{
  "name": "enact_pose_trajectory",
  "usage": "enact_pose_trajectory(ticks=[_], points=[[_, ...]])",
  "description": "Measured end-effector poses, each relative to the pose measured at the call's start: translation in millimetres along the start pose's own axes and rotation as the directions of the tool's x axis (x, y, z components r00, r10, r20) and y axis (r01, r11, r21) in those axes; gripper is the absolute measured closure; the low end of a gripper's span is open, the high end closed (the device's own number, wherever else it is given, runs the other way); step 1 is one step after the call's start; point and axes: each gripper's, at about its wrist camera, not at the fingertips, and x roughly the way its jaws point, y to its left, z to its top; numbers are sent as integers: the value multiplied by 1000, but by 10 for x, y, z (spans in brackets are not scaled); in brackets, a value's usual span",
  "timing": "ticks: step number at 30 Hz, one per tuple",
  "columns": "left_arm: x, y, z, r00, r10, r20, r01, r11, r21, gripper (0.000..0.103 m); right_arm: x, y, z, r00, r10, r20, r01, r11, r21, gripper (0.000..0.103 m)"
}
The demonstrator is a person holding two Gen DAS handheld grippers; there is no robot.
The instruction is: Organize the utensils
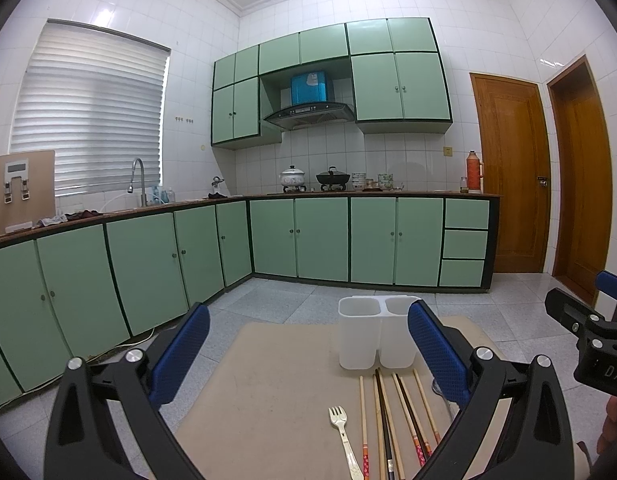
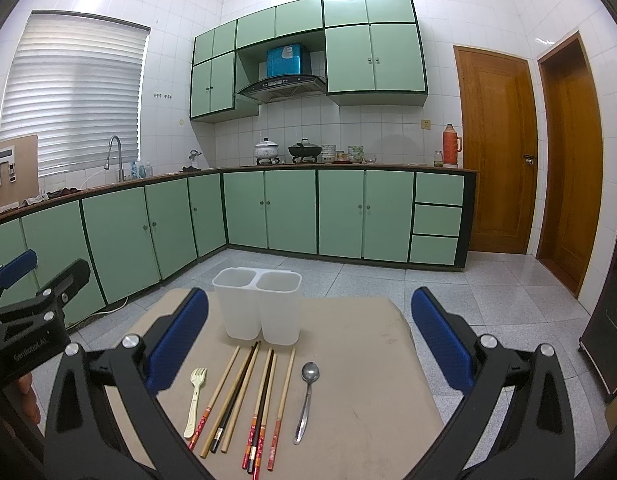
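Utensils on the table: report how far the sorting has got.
Nothing looks done: both compartments of the white holder look empty. Nothing is in hand either; the left hand-held gripper and right hand-held gripper are open above the table. Left to do: the fork, the chopsticks and the spoon all lie in a row in front of the holder.

1 fork [image 2: 195, 400], 1 spoon [image 2: 307, 400], 7 chopsticks [image 2: 244, 396], 1 holder [image 2: 257, 306].
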Motion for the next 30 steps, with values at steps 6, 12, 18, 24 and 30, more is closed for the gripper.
enact_pose_trajectory(ticks=[6, 12, 18, 24, 30], points=[[-2, 55, 45, 1000, 1, -1, -1, 1000, -2, 6, -1, 7, -2, 1000, -1, 0, 1, 1000, 1, 5], [4, 124, 78, 1000, 6, -2, -6, 1000, 1, 6, 5, -4, 28, 1000, 1, -3, -1, 1000, 0, 5], [52, 88, 16, 1000, 7, -8, -7, 1000, 2, 6, 42, -21, 0, 1000, 1, -8, -1, 1000, -1, 5], [97, 82, -50, 1000, 12, -21, -12, 1000, 3, 6, 112, -40, -55, 1000, 2, -19, -2, 1000, 2, 5], [310, 193, -205, 993, 27, -114, -29, 999, -20, 6, 317, -92, -205, 996, -4, -92, 5, 1000, 10, 5]])
